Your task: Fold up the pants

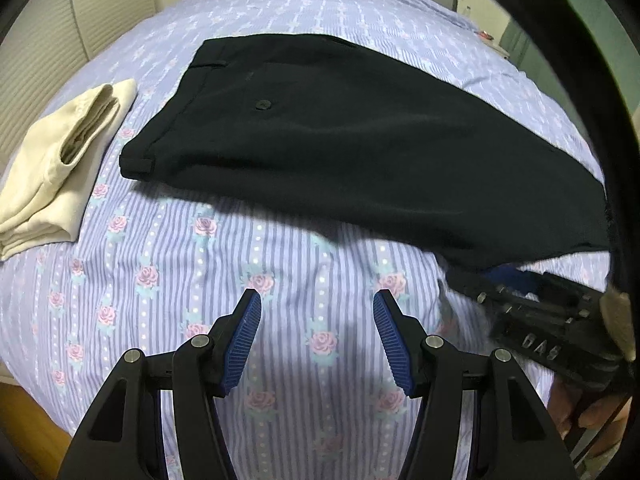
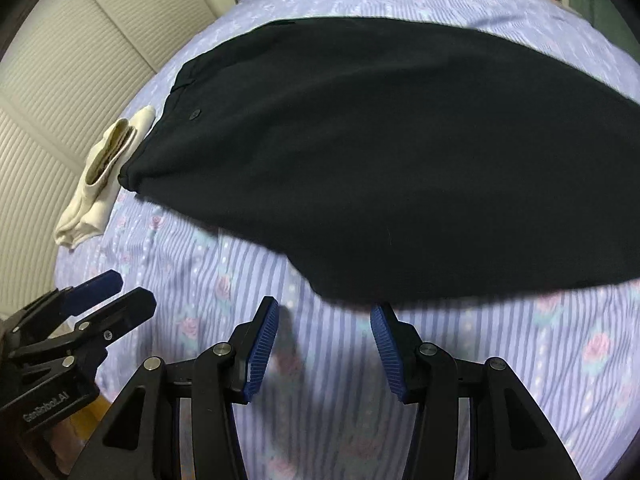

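Note:
Black pants [image 1: 340, 136] lie folded lengthwise on the bed, waistband with a button at the left, legs running to the right. They also fill the right wrist view [image 2: 380, 168]. My left gripper [image 1: 317, 300] is open and empty, over the sheet just short of the pants' near edge. My right gripper [image 2: 324, 312] is open and empty, its fingertips at the pants' near edge. The right gripper also shows at the right in the left wrist view [image 1: 532, 320]; the left gripper shows at the lower left of the right wrist view [image 2: 116, 292].
A folded cream garment [image 1: 60, 160] lies at the left of the pants, also in the right wrist view [image 2: 100, 180]. The bed has a lilac striped sheet with roses [image 1: 200, 280]. A ribbed pale wall [image 2: 60, 100] runs along the bed's left side.

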A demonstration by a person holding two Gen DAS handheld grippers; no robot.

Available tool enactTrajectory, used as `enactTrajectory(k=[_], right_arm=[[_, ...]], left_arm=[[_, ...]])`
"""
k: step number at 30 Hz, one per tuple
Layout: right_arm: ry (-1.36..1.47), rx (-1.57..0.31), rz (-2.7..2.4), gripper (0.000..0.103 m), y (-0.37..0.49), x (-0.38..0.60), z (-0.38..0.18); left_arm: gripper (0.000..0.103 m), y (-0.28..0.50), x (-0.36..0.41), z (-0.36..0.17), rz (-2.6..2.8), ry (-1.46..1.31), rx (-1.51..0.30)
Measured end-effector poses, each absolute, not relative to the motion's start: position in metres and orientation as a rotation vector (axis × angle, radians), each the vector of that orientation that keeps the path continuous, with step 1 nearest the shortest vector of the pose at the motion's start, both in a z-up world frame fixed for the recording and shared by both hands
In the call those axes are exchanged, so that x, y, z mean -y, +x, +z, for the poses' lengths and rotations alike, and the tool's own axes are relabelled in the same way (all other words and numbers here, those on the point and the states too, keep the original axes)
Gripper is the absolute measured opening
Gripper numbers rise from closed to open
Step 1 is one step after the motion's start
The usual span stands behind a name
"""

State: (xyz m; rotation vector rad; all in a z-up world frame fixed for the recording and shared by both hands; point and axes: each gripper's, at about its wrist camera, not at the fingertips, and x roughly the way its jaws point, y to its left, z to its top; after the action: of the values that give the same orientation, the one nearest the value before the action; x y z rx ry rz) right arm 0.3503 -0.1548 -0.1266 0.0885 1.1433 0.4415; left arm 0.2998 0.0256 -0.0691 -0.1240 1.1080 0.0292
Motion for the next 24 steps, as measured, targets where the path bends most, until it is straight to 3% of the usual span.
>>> enactTrajectory(k=[6, 15, 21, 23, 24], right_arm=[[0.026, -0.948, 0.462, 0.049, 0.367, 0.156, -0.074], [0.096, -1.111, 0.533, 0.049, 0.379, 0.153, -0.111], [0.063, -1.066, 0.563, 0.048, 0.379, 0.146, -0.1], [0.032, -1.06, 0.558, 0.038, 0.383, 0.141, -0.1], [0.015, -1.065, 0.548, 0.025, 0.384, 0.139, -0.101]], left_arm=[[0.058, 0.302, -0.03, -0.059, 0.067, -0.15, -1.079], [0.058, 0.301, -0.042, -0.061, 0.146, -0.169, -1.094], [0.059, 0.294, -0.053, -0.06, 0.215, -0.169, -1.099], [0.059, 0.293, -0.056, -0.059, 0.24, -0.171, -1.1], [0.059, 0.292, -0.06, -0.058, 0.262, -0.174, -1.098]])
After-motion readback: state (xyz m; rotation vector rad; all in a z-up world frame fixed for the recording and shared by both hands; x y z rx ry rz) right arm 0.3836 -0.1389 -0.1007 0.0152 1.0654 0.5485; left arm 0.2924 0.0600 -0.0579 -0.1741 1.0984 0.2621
